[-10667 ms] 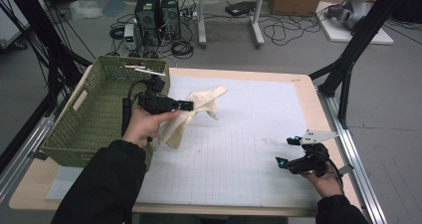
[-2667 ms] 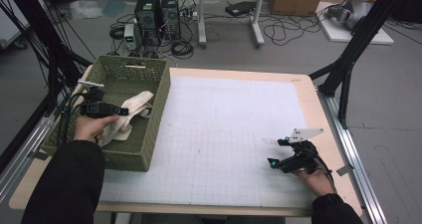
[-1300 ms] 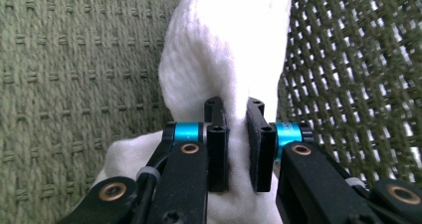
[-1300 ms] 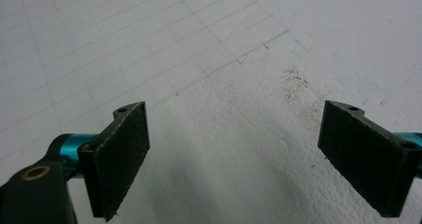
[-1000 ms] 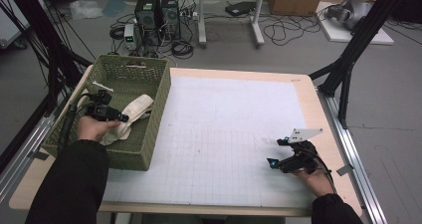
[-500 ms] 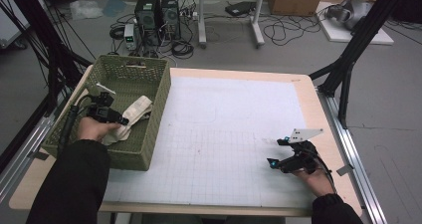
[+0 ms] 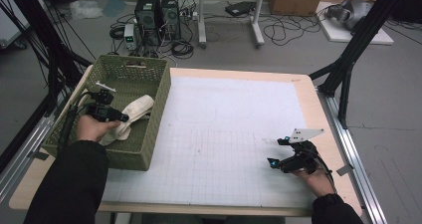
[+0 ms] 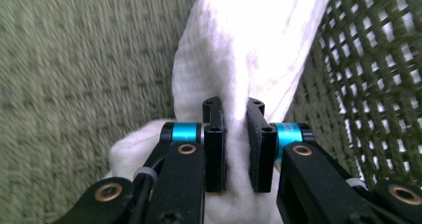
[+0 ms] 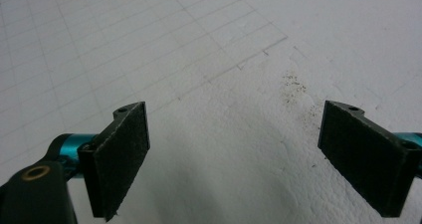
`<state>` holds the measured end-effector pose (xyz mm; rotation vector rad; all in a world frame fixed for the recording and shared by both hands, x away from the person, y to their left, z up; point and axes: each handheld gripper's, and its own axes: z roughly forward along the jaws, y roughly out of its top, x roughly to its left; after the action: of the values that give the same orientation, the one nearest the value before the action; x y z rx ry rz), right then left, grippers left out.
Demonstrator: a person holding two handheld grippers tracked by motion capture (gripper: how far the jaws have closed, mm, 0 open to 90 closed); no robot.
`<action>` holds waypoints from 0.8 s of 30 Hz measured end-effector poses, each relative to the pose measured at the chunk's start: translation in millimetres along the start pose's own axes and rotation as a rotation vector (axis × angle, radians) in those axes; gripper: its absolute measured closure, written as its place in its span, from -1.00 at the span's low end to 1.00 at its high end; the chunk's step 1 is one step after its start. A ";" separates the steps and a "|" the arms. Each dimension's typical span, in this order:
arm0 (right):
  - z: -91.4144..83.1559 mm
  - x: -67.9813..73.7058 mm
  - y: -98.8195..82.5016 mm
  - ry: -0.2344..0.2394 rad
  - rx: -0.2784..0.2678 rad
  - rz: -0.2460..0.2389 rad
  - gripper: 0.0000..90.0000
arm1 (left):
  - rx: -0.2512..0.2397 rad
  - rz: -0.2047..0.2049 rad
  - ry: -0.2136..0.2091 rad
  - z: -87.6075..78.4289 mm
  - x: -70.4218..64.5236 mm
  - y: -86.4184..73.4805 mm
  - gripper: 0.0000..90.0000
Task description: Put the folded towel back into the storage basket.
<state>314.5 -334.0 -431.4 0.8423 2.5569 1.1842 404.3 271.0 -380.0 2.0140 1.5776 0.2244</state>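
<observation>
A cream-white cloth lies inside the green woven basket at the table's left. My left gripper is down in the basket, shut on a fold of that cloth; in the left gripper view the two black pads pinch the fabric between them. My right gripper rests low over the white gridded mat near the table's right front, its jaws wide apart. Between its pads only the bare mat shows.
The basket's right wall stands close beside the left jaws. Black frame posts rise off the table's right edge. Computers and cables lie on the floor beyond the table.
Earlier the left gripper carried the cloth from the mat over into the basket. Over the last second it has lowered slightly with the cloth. The right gripper has kept still.
</observation>
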 end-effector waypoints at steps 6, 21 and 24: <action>1.8 0.0 0.9 0.003 -0.002 0.004 -0.74 | -0.013 0.073 0.020 -16.5 -13.8 15.4 0.79; 5.5 0.5 1.3 0.017 0.006 -0.011 -0.74 | 0.075 0.011 0.078 21.5 -6.5 23.1 0.73; 6.7 0.6 1.3 0.020 0.010 -0.008 -0.74 | -0.105 -0.021 0.055 18.5 -6.1 28.7 0.47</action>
<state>317.2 -328.7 -434.8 0.8257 2.5818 1.1852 435.1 255.1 -379.0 1.9246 1.5858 0.3498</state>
